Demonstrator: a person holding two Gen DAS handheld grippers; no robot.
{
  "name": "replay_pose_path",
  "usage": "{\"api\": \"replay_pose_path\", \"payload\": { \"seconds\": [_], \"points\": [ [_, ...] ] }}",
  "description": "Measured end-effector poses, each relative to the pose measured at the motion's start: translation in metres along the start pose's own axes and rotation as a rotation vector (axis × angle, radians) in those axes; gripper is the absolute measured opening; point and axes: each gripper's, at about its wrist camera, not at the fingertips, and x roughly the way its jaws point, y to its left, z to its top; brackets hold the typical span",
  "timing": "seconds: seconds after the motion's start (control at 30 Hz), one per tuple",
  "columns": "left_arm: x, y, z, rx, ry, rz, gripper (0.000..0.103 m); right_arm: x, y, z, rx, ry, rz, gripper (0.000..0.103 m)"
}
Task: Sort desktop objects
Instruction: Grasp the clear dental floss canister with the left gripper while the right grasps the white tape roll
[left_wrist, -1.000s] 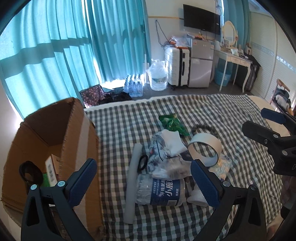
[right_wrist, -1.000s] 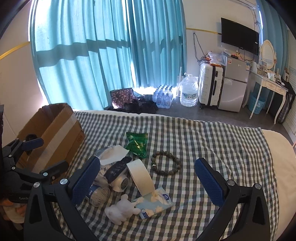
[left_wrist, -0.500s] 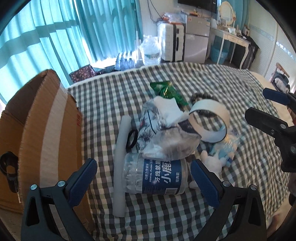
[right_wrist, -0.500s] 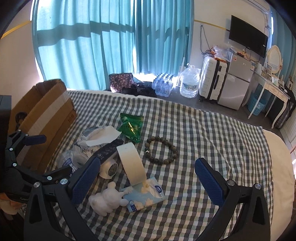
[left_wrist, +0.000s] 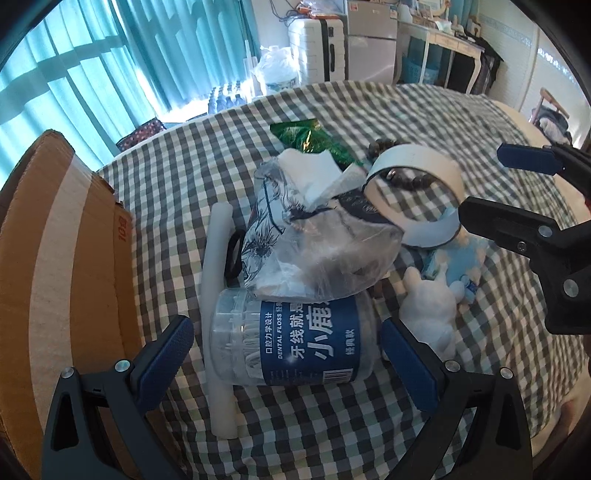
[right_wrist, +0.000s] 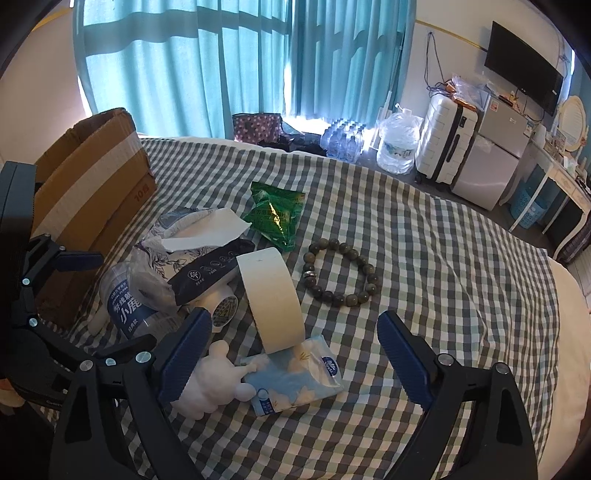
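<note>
On the checked bed (left_wrist: 424, 110), left to right: cardboard box (left_wrist: 62, 258), floss jar (left_wrist: 291, 339) lying sideways between spread pads of left claw (left_wrist: 288, 350), untouched. Rigid, smooth, light plastic; likely to roll, best gripped across its body. Right claw (right_wrist: 291, 354) closing, unclenched, over tissue pack (right_wrist: 295, 380); soft, crushable. Both lower, nearer than a second ago.

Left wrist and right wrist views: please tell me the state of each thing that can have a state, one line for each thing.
dental floss jar: lying on its side, between open pads, not gripped.
tissue pack: flat, tape roll resting on it.
tape roll: standing on edge.
plastic bag: crumpled, on the jar.
cardboard box: open.
bead bracelet: flat, alone.
left gripper: open.
right gripper: closing, nothing held.
</note>
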Motion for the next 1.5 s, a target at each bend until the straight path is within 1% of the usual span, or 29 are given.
{"api": "replay_pose_path", "payload": {
  "seconds": [0.07, 0.2, 0.27, 0.33, 0.43, 0.57, 0.6, 0.67, 0.7, 0.77, 0.8, 0.83, 1.1, 1.3, 1.5],
  "points": [
    [0.003, 0.000, -0.002, 0.004, 0.009, 0.003, 0.103, 0.006, 0.002, -0.001, -0.013, 0.012, 0.005, 0.092],
    [0.006, -0.002, -0.004, 0.009, 0.018, -0.024, 0.103, 0.018, 0.007, -0.003, -0.039, 0.033, -0.001, 0.091],
    [0.009, -0.003, -0.004, 0.012, 0.022, -0.023, 0.103, 0.021, 0.008, -0.004, -0.046, 0.041, -0.005, 0.087],
    [0.014, -0.005, -0.002, 0.006, 0.033, -0.029, 0.103, 0.023, 0.010, -0.004, -0.056, 0.043, -0.011, 0.079],
    [0.025, 0.001, 0.000, -0.012, 0.052, -0.042, 0.103, 0.024, 0.012, -0.005, -0.068, 0.049, -0.015, 0.076],
    [0.033, 0.008, -0.001, -0.055, 0.077, -0.085, 0.095, 0.023, 0.012, -0.005, -0.068, 0.042, -0.026, 0.075],
    [0.035, 0.009, -0.002, -0.062, 0.085, -0.093, 0.092, 0.023, 0.011, -0.004, -0.066, 0.039, -0.027, 0.073],
    [0.038, 0.010, -0.004, -0.061, 0.088, -0.086, 0.090, 0.023, 0.011, -0.004, -0.063, 0.039, -0.029, 0.066],
    [0.038, 0.011, -0.004, -0.063, 0.087, -0.086, 0.090, 0.024, 0.010, -0.004, -0.063, 0.044, -0.028, 0.061],
    [0.038, 0.013, -0.005, -0.072, 0.085, -0.093, 0.089, 0.026, 0.010, -0.005, -0.063, 0.061, -0.026, 0.048],
    [0.038, 0.013, -0.005, -0.075, 0.084, -0.096, 0.089, 0.027, 0.010, -0.005, -0.063, 0.071, -0.026, 0.035],
    [0.038, 0.015, -0.005, -0.077, 0.083, -0.099, 0.089, 0.028, 0.010, -0.006, -0.062, 0.081, -0.028, 0.027],
    [0.031, 0.015, -0.005, -0.076, 0.067, -0.114, 0.089, 0.022, 0.005, -0.003, -0.023, 0.060, -0.025, 0.027],
    [0.021, 0.014, -0.001, -0.091, 0.045, -0.103, 0.089, 0.019, 0.005, -0.002, -0.016, 0.051, -0.026, 0.027],
    [0.008, 0.018, 0.003, -0.104, 0.016, -0.099, 0.089, 0.009, 0.002, 0.002, 0.001, 0.022, -0.029, 0.026]
  ]
}}
